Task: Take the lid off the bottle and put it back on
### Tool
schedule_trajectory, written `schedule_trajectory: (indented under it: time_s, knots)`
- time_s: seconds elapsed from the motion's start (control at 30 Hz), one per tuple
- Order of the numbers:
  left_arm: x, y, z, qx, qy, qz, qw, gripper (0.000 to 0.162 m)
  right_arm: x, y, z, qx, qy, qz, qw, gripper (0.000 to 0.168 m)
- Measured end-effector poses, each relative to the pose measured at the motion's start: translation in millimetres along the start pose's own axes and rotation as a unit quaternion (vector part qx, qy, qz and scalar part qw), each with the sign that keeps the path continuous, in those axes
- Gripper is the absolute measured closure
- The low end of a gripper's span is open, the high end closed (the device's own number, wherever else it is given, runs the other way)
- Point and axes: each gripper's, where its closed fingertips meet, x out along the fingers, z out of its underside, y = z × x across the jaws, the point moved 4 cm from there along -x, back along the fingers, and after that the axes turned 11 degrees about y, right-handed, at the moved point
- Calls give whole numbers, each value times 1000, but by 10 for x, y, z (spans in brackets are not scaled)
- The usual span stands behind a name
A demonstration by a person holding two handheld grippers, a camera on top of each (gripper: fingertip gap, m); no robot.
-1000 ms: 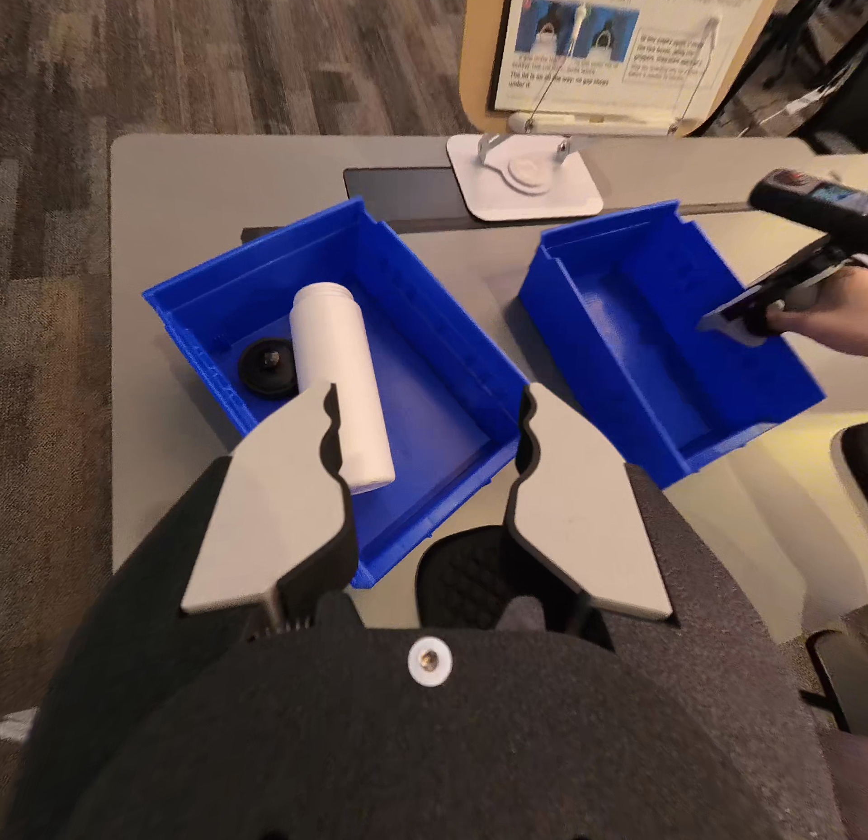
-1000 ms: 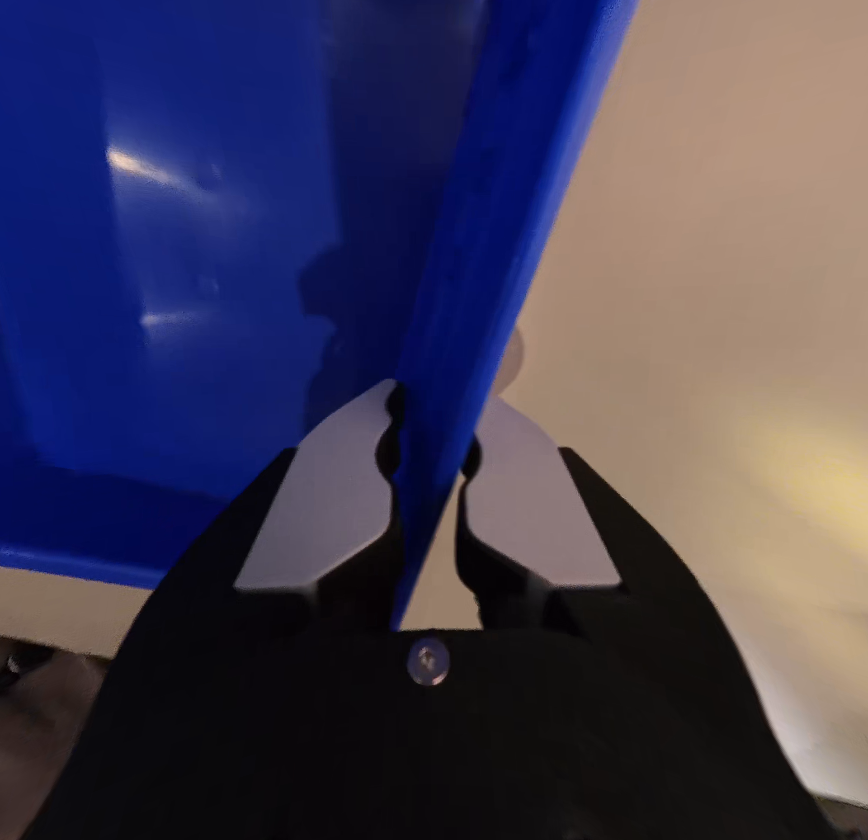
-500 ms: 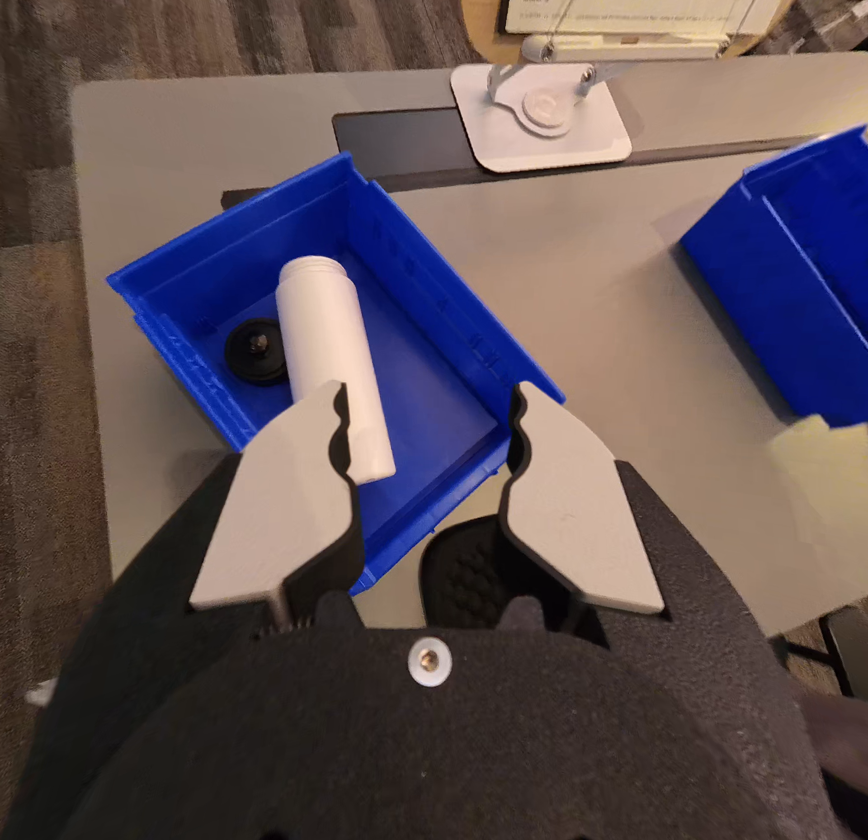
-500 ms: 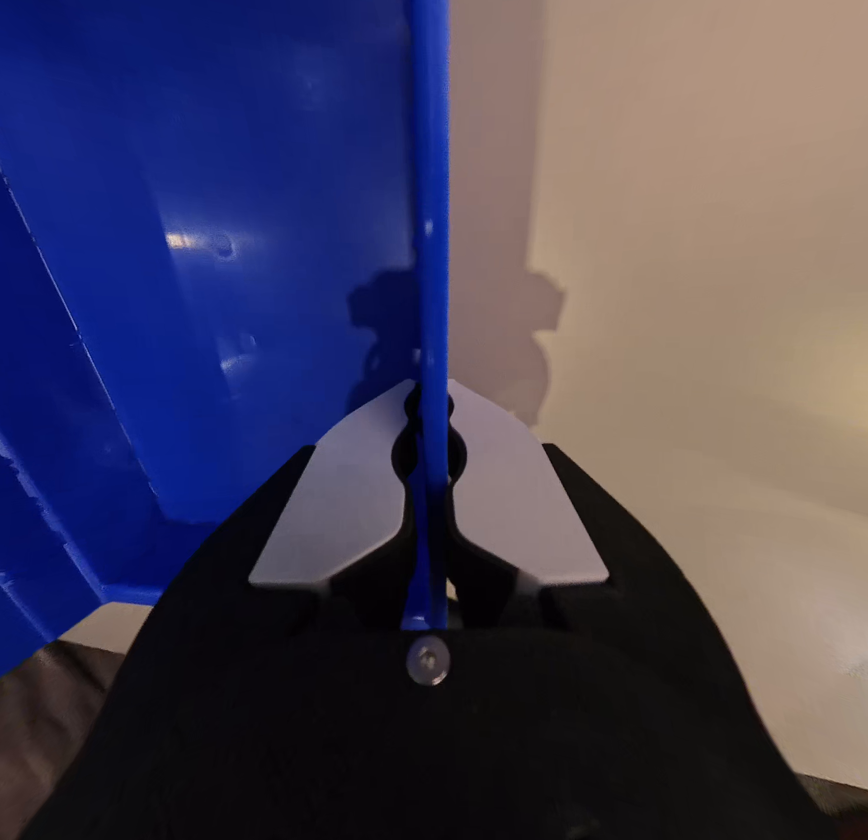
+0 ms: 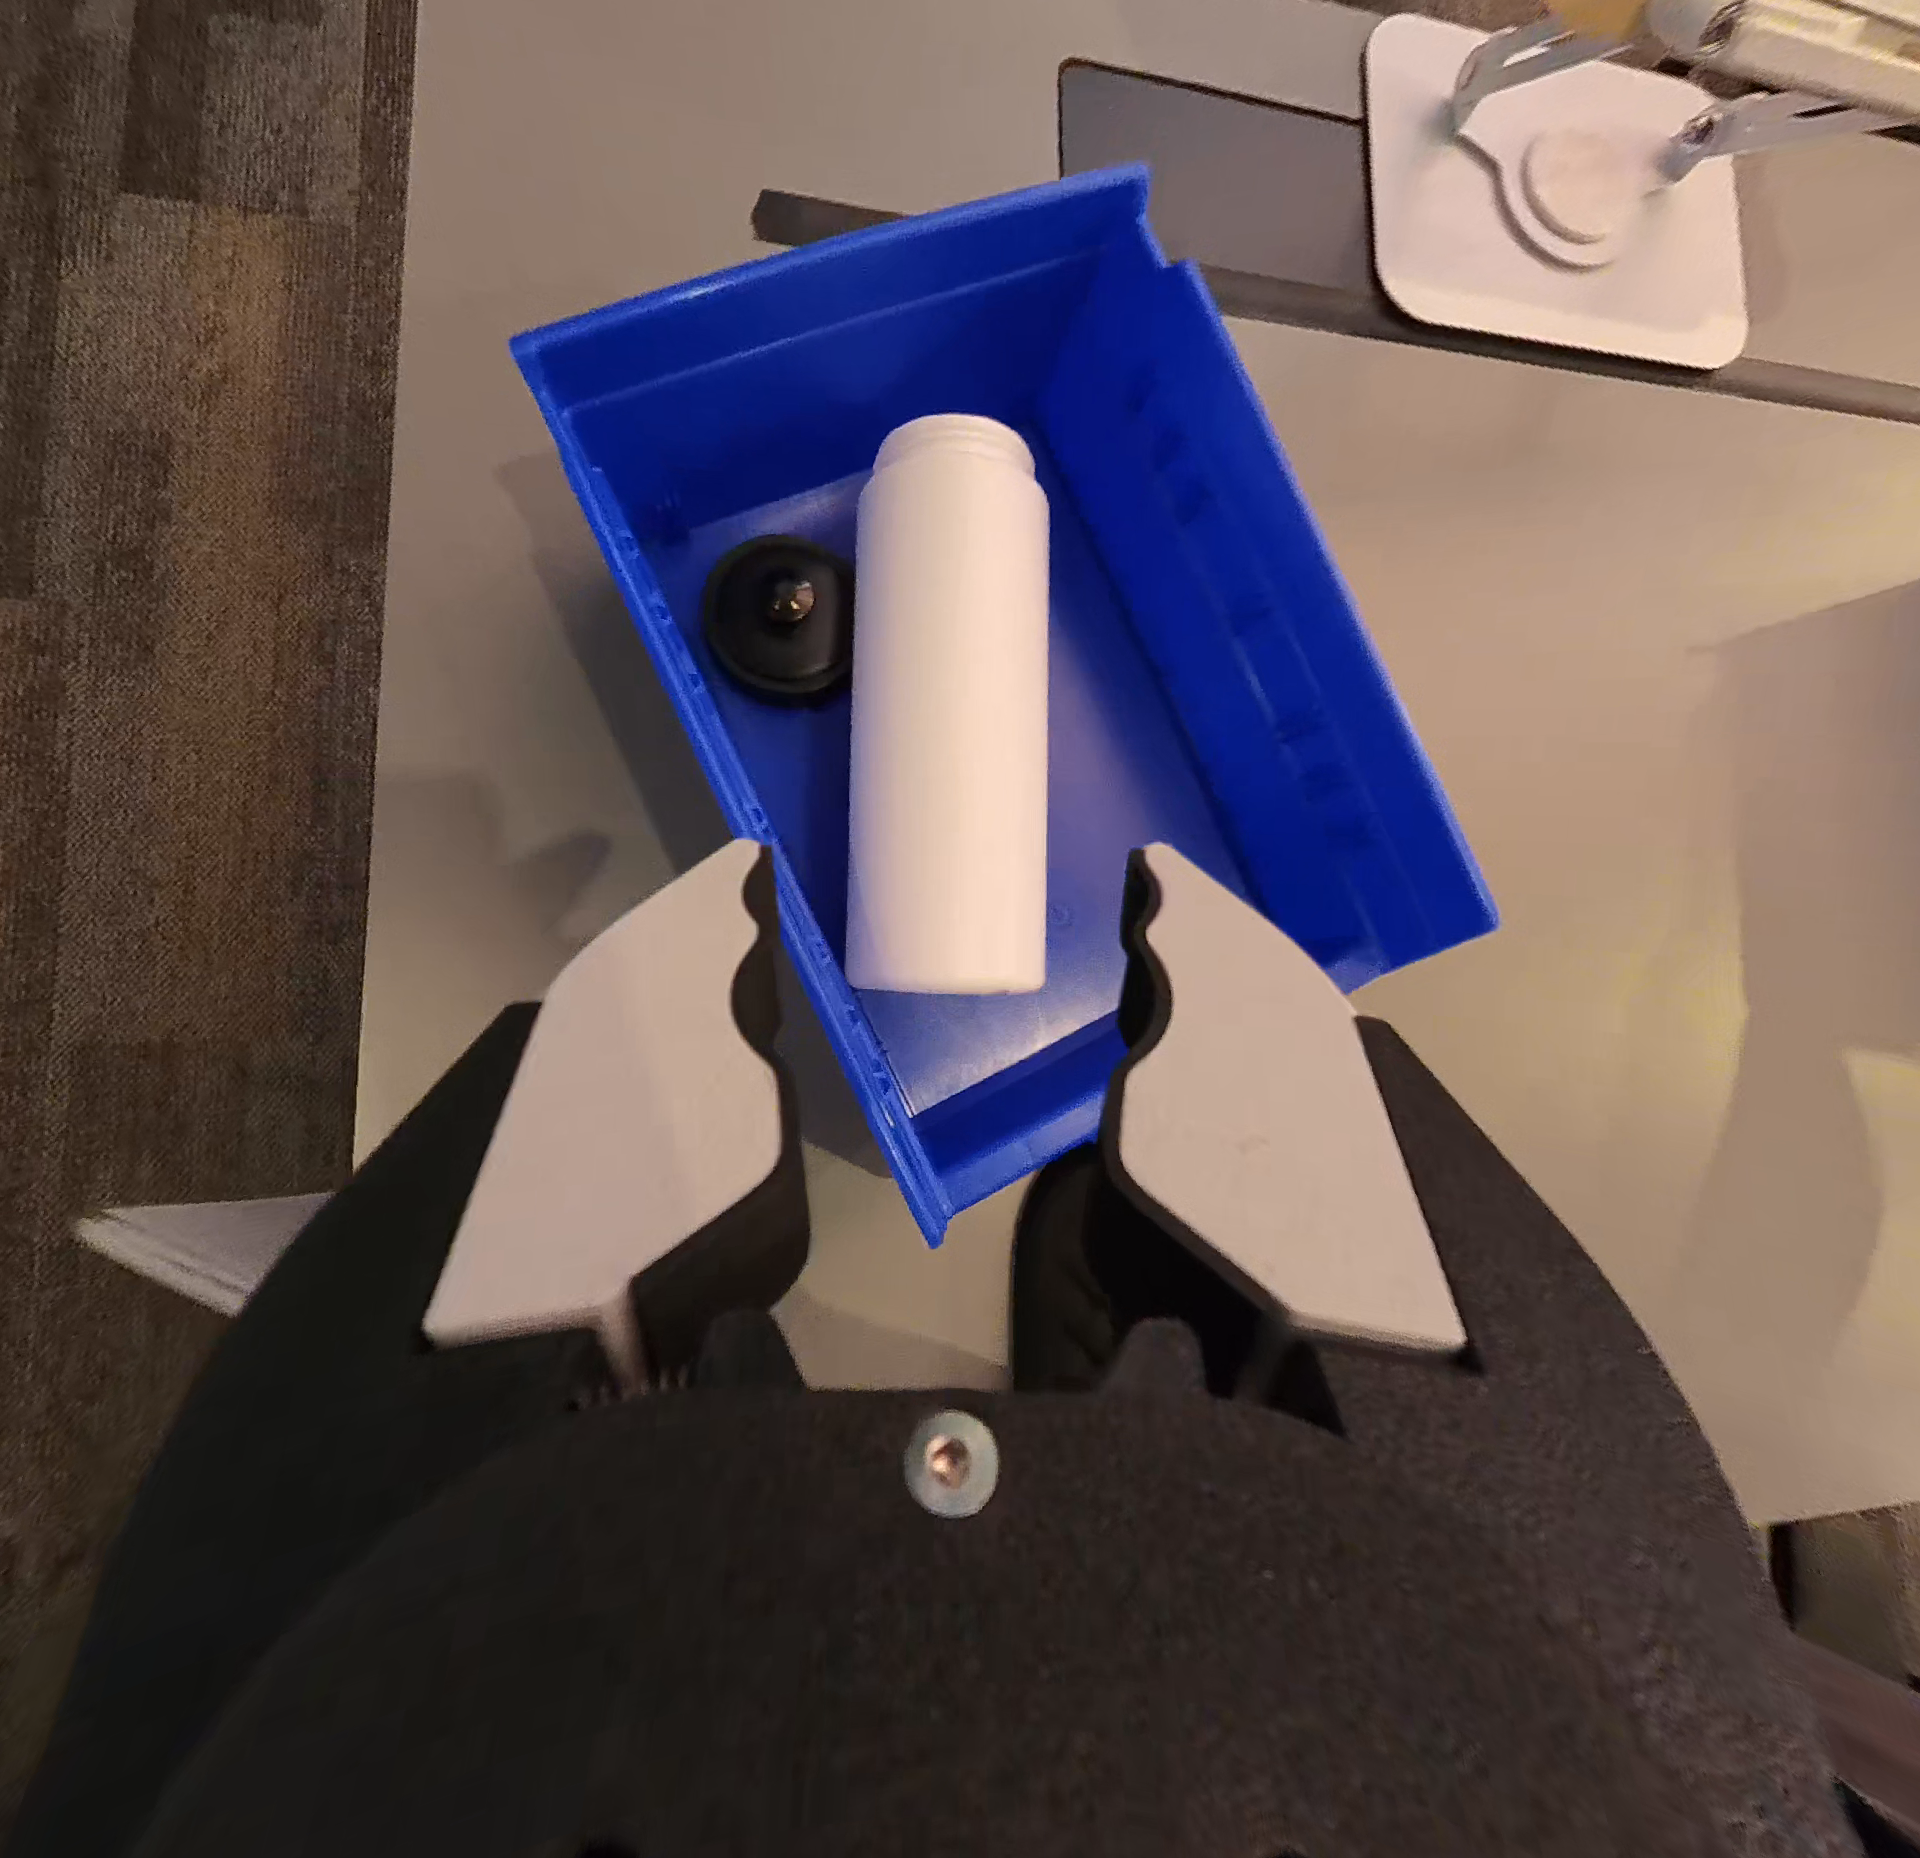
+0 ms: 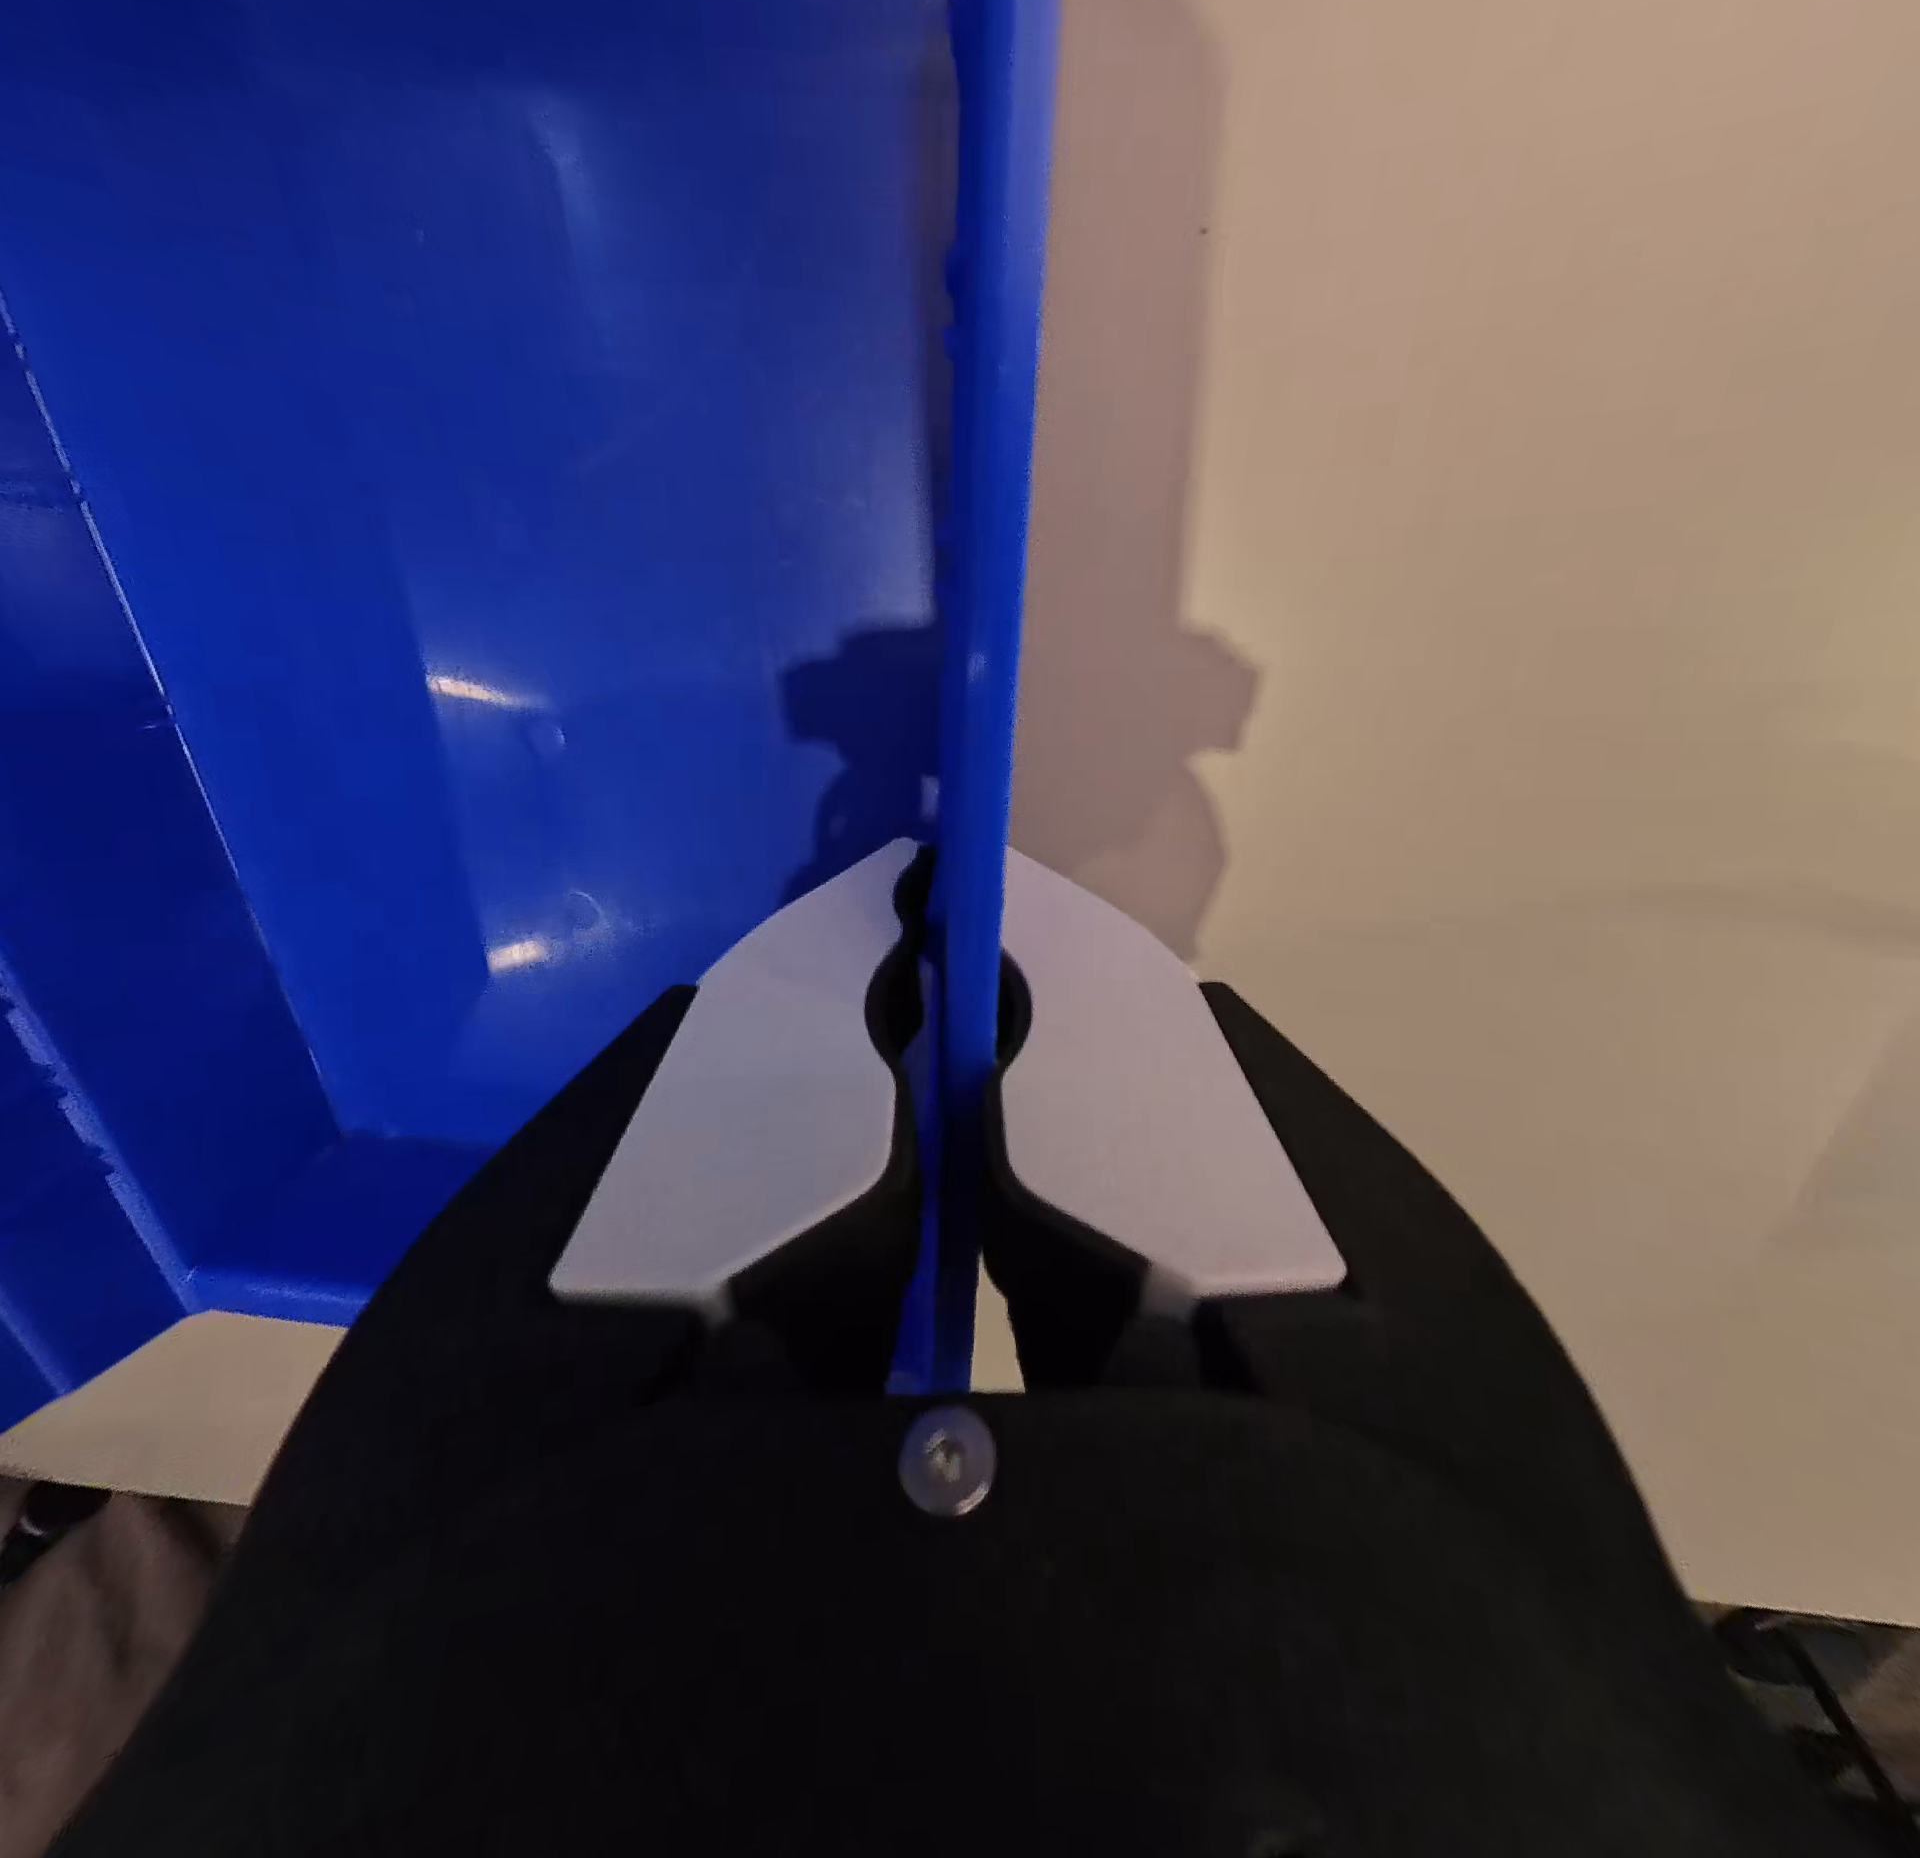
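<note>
Left wrist view is showing the left gripper [image 5: 945,873] hanging with its jaws spread wide and holding nothing, above the near corner of a blue plastic bin [image 5: 1278,665] that is sitting on the grey table [image 5: 1558,582]. Lying on its side inside that bin, just ahead of the fingertips, is a white cylindrical plastic bottle [image 5: 948,707], its threaded neck bare and pointing away. Touching the bottle's left flank is a round black lid [image 5: 774,613], resting against the bin's left wall. Over in the right wrist view, the right gripper [image 6: 954,858] is pinching the thin upright wall of a second blue bin [image 6: 468,458], one finger inside, one outside.
</note>
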Motion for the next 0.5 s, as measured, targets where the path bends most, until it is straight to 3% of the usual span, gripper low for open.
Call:
schedule_trajectory:
  time_s: [0.17,0.27,0.4,0.5]
  knots:
    - [236,13,-64,21,-9,13,1000,104,66,31,72,0,-11,-12,1000,159]
    - [391,-31,-86,22,-13,12,1000,101,49,50,100,-45,-20,22,999,151]
    - [484,-217,51,19,-62,-27,998,87,-220,58,-104,-61,94,81,990,142]
    - [517,-372,139,-2,-88,-56,995,84,-704,25,-310,-72,225,140,962,137]
